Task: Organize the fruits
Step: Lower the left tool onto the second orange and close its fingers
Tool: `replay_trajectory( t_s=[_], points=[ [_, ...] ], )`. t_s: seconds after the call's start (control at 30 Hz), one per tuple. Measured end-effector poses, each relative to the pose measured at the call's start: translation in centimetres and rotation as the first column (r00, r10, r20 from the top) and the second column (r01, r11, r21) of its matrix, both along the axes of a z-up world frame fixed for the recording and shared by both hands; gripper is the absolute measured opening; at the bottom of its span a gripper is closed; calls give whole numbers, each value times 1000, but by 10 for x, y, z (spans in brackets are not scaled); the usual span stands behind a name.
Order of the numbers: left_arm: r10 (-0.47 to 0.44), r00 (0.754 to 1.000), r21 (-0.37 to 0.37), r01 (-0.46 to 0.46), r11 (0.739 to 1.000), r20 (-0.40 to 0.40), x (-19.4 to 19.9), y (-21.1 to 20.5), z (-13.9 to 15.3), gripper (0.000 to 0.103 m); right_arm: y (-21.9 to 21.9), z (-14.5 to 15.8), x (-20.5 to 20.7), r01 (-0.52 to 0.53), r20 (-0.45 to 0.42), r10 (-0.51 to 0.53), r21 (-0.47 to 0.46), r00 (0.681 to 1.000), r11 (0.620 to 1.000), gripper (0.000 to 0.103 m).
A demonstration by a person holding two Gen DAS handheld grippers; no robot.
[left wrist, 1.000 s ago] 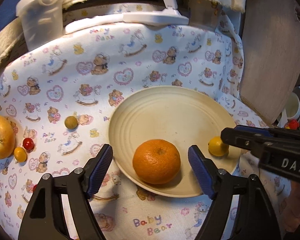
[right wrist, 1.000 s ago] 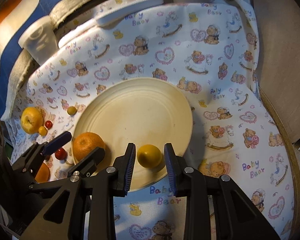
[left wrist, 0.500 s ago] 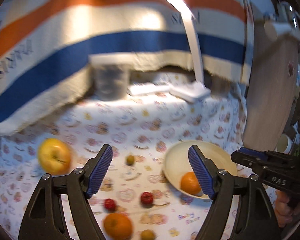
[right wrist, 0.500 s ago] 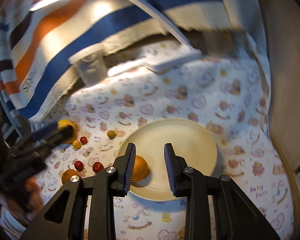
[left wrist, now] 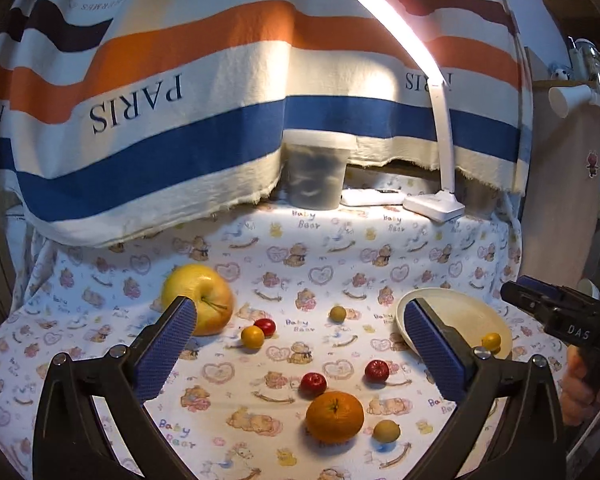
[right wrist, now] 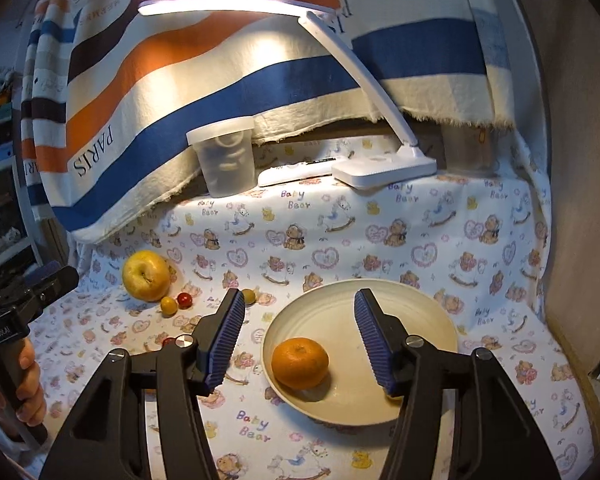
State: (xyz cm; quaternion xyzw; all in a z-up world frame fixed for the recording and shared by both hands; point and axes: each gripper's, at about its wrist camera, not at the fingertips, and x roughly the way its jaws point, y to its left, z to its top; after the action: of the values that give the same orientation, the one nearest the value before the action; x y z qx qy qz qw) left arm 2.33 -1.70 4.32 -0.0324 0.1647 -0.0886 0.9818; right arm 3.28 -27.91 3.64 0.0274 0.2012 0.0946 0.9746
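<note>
A cream plate lies on the bear-print cloth with an orange in it; in the left wrist view the plate also holds a small yellow fruit. My right gripper is open and empty, raised above the plate. My left gripper is open and empty, raised over the loose fruit: a second orange, a yellow apple, red cherry tomatoes and small yellow fruits. The right gripper's tip shows at the right edge.
A white desk lamp, a frosted plastic container and a white remote stand at the back under a striped hanging towel. A wooden board rises on the right. A jar stands at the back right.
Both grippers have pulled back and up from the plate. The right gripper has opened and left the small yellow fruit in the plate. The left gripper stays open.
</note>
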Motion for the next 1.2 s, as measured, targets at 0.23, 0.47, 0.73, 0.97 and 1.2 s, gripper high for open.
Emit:
replay_trajectory(
  t_s=[0.23, 0.47, 0.73, 0.97, 1.2],
  points=[
    [55, 995, 68, -61, 996, 86, -19, -13, -12, 103, 10, -6, -5, 19, 46, -17, -41, 999, 999, 76],
    [76, 997, 72, -78, 994, 31, -9, -14, -23, 103, 5, -5, -8, 19, 66, -19, 4, 998, 1000, 87],
    [63, 995, 53, -60, 997, -71, 5, -11, -33, 103, 1, -5, -7, 26, 59, -27, 29, 998, 999, 87],
    [23, 964, 99, 3, 995, -264, 27, -24, -49, 81, 4, -7, -7, 31, 51, -32, 19, 998, 999, 89],
    [-83, 893, 26, 106, 994, -442, 42, -32, -75, 59, 3, -9, -3, 25, 27, -26, 28, 999, 999, 89]
  ],
)
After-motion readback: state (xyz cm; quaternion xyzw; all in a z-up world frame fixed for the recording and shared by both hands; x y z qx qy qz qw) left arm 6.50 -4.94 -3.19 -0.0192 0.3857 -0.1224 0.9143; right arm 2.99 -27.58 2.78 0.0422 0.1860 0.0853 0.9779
